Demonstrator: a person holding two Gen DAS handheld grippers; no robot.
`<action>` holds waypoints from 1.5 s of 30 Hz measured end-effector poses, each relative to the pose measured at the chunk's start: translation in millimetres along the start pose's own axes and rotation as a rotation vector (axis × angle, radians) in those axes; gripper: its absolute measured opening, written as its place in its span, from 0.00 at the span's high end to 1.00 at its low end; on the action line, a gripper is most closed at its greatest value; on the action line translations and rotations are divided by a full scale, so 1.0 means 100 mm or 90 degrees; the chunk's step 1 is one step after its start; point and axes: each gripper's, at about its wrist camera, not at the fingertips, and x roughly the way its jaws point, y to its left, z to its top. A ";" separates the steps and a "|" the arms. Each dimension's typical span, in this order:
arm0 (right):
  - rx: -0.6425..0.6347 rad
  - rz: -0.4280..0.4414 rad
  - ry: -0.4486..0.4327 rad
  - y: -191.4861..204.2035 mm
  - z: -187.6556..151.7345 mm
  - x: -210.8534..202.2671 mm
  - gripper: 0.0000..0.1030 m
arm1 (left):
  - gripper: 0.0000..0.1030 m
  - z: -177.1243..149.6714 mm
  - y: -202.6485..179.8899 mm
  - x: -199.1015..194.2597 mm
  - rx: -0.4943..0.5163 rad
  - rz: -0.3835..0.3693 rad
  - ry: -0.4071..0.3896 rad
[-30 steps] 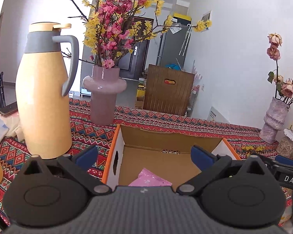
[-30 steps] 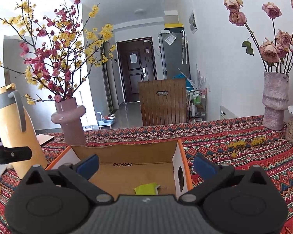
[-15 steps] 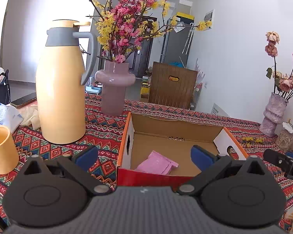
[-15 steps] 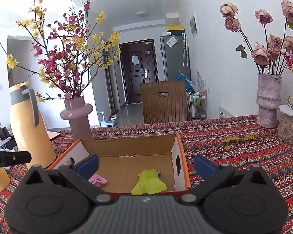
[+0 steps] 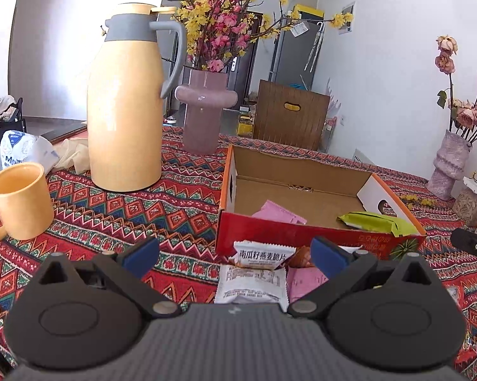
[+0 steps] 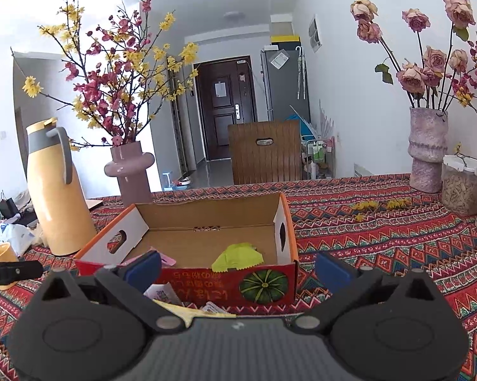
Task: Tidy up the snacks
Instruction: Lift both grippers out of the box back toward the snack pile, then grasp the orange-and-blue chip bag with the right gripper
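Box (image 5: 302, 231): holds a pink packet (image 5: 278, 212) and a green packet (image 5: 373, 220), already sorted.
Loose snacks (image 5: 254, 270): just before the box, awaiting pickup.
Left gripper (image 5: 235, 254): fingers wide, empty.
Right gripper (image 6: 238, 270): fingers wide, empty.

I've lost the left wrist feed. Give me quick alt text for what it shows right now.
The open left gripper hovers over loose snack packets lying on the patterned tablecloth just in front of a cardboard box. A pink packet and a green packet are in the box; a yellow thermos and mug stand to its left.
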 end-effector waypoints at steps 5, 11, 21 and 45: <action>0.013 -0.010 0.032 -0.10 -0.19 -0.05 0.00 | 0.00 -0.16 0.07 -0.02 0.003 -0.003 0.022; 0.013 -0.036 0.073 -0.19 -0.41 -0.10 0.00 | 0.00 -0.31 0.14 0.01 0.004 0.003 0.048; 0.022 -0.100 0.132 -0.34 -0.65 -0.05 0.00 | 0.00 -0.43 0.14 0.03 0.000 -0.008 0.068; 0.004 -0.146 0.200 -0.43 -0.85 0.30 0.00 | 0.00 -0.54 0.12 0.14 -0.002 -0.006 0.099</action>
